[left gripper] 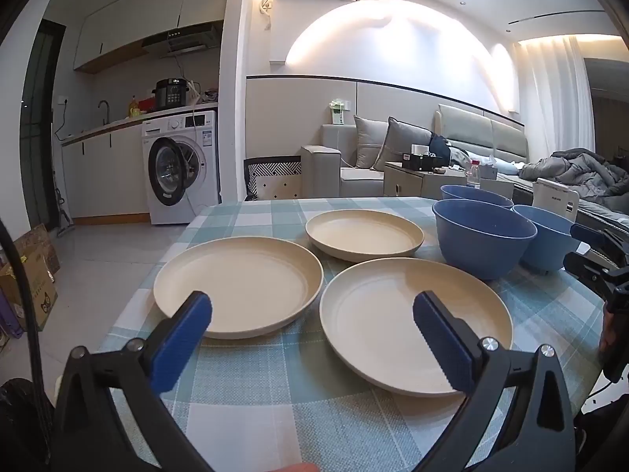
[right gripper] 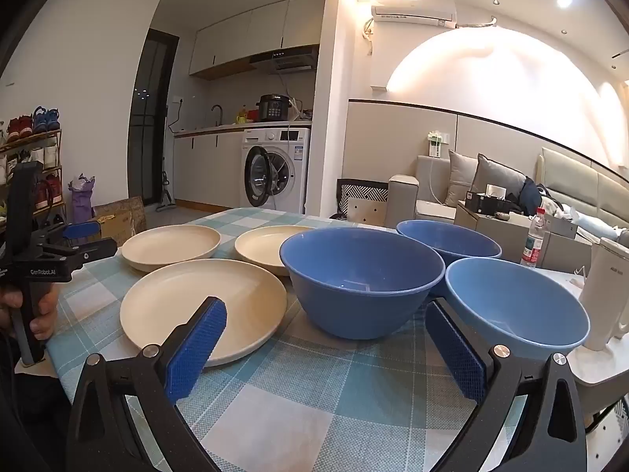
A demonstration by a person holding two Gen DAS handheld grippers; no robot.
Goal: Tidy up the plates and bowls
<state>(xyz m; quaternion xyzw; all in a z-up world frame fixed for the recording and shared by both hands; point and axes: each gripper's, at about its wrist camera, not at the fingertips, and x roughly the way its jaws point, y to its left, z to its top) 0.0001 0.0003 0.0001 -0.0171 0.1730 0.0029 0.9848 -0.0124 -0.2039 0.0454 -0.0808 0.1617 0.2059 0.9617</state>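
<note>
Checked blue-and-white cloth covers the table (left gripper: 283, 401), with a kitchen and a washing machine (left gripper: 179, 167) far behind. Three cream plates lie flat and apart: one near left (left gripper: 238, 285), one near centre (left gripper: 412, 322), a smaller one farther back (left gripper: 365, 235). To their right stand three blue bowls, upright and close together: a large one (right gripper: 361, 279), one behind it (right gripper: 448, 242), one at near right (right gripper: 519, 306).

The left gripper (left gripper: 312, 340) hovers above the near plates with its jaws spread wide and empty; the right gripper (right gripper: 324, 350) faces the large bowl, jaws likewise apart and holding nothing.

Plates and bowls look like light, stiff plastic with a smooth, probably slippery finish. Their raised rims seem the best hold: pinch a plate's near edge, or a bowl's wall over the lip, so that they can be stacked.
</note>
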